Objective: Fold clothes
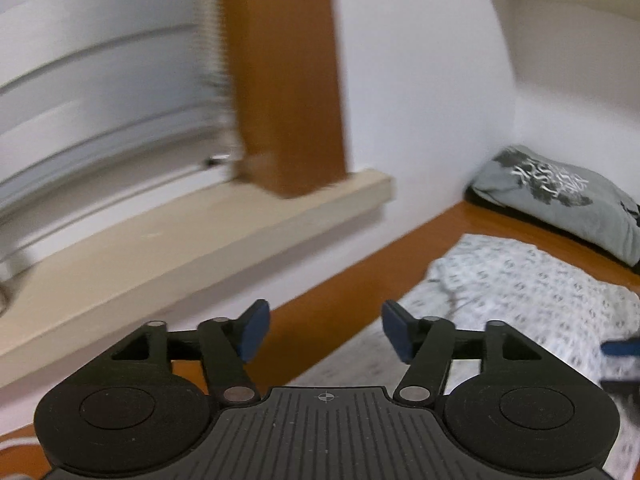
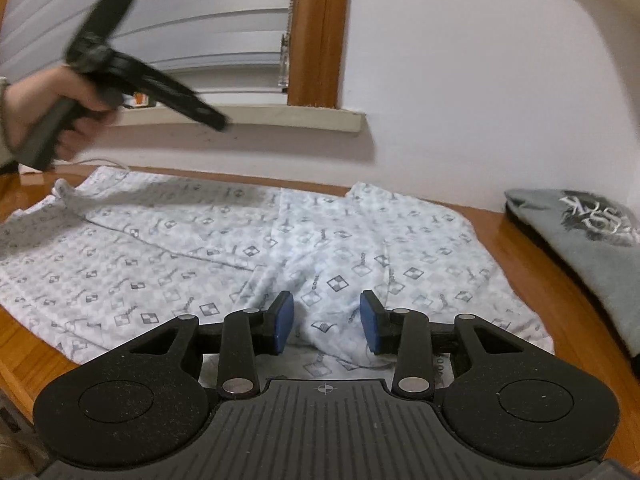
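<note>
White patterned shirt (image 2: 240, 248) lies crosswise under your right gripper (image 2: 327, 326) — nearer, spread; left gripper (image 1: 325, 334) — raised, spread.

A glossy orange-brown wooden table (image 2: 504, 224) runs along the white wall. A white patterned shirt (image 2: 248, 256) lies spread across the middle of the frame, slightly rumpled. At the right edge lies a folded grey printed T-shirt (image 2: 580, 248), apart from it.
</note>
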